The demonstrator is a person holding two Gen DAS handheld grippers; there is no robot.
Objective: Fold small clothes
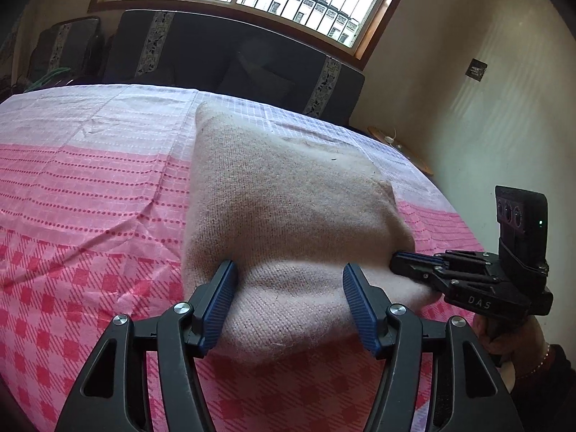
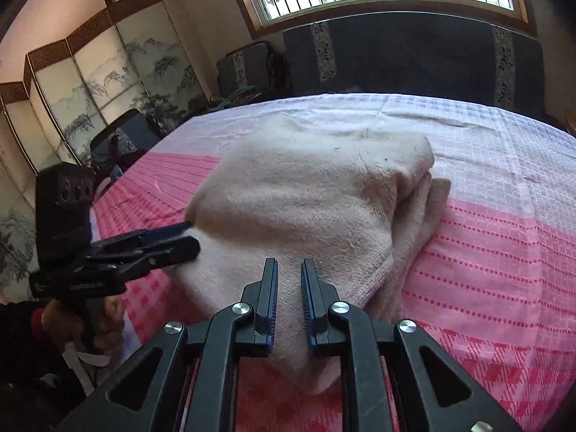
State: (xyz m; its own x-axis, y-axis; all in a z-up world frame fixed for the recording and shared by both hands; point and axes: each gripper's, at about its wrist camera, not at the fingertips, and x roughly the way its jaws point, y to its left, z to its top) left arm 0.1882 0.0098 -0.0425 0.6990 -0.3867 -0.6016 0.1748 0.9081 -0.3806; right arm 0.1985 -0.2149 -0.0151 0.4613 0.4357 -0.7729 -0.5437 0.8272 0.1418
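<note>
On the pink cloth, the left tool straddles the folded sweater, fingers apart; the right tool is nearly closed, its grip unclear

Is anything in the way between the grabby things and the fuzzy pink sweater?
Nothing visible is. The left hand-held gripper already has its open fingers around the near fold of the pink sweater. The right hand-held gripper is right at its near corner, fingers nearly closed.

We cannot see under the folded beige garment — its lower layers stay hidden. The pink tablecloth is cut off at the near and left edges, and the far folding screen runs out of frame.
</note>
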